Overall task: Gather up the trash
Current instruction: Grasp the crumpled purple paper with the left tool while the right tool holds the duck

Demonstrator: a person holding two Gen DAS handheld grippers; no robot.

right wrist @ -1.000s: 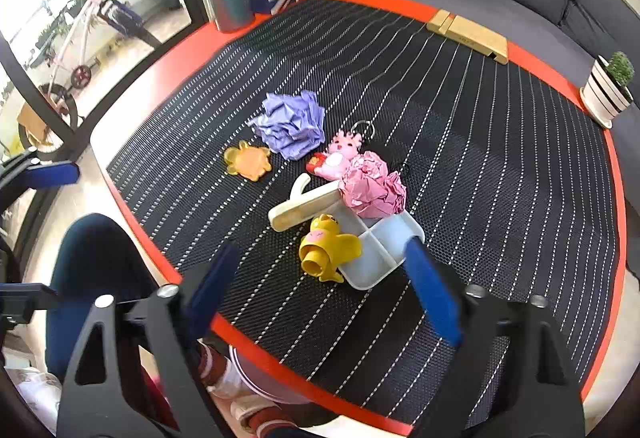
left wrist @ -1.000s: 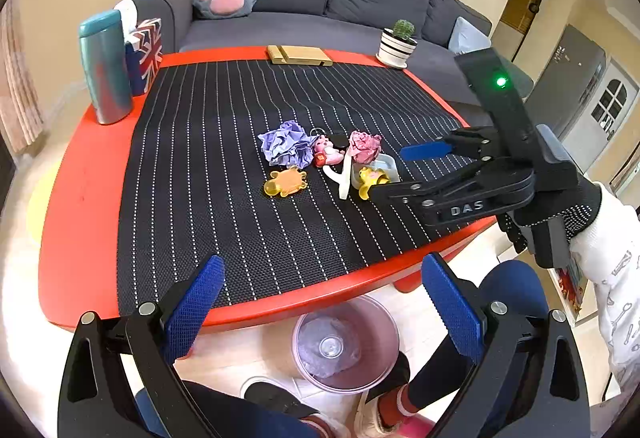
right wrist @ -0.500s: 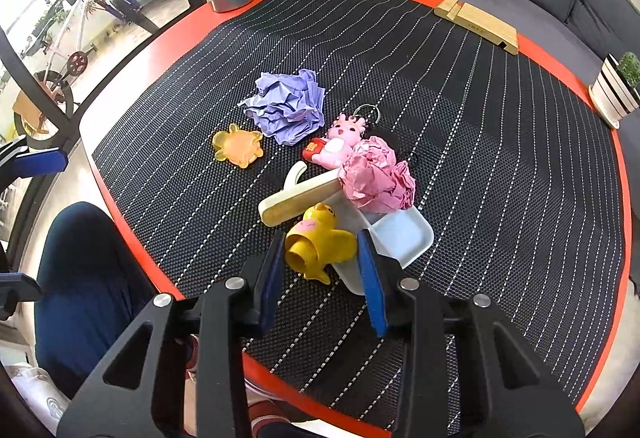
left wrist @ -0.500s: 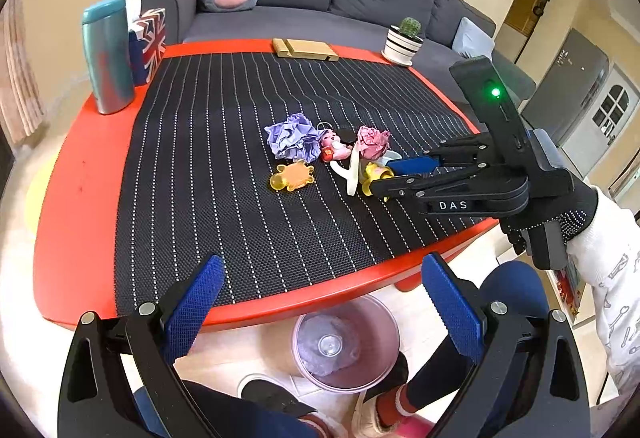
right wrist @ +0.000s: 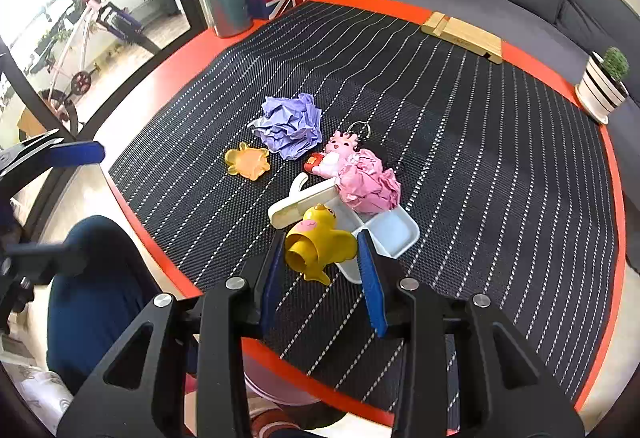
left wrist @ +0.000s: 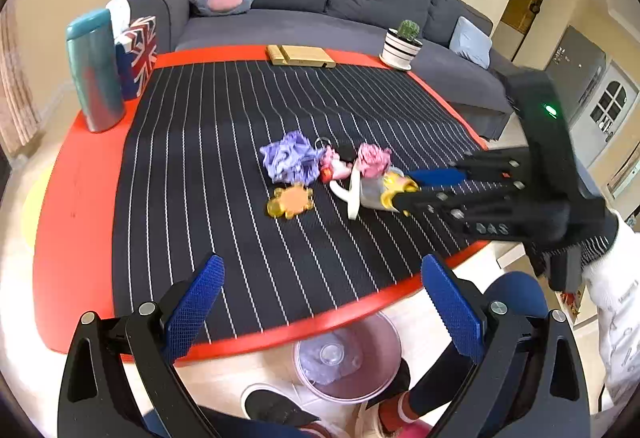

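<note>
Trash: purple paper ball [right wrist: 289, 131] and pink paper ball [right wrist: 370, 181] both lie on the striped mat in the middle of the bench [right wrist: 160, 67], not yet collected.
Bin: the pink bin [left wrist: 347, 358] stands on the floor under the near bench edge.
Right tool [right wrist: 320, 258]: its jaws have just been closing and now clench the yellow duck [right wrist: 318, 242], a toy beside the white tray [right wrist: 394, 232].
Left tool [left wrist: 320, 302]: released, nothing between its pads, hovering over the near bench edge.
Meaning: the duck is gripped, probably to clear it aside; the paper balls remain to do.
</note>
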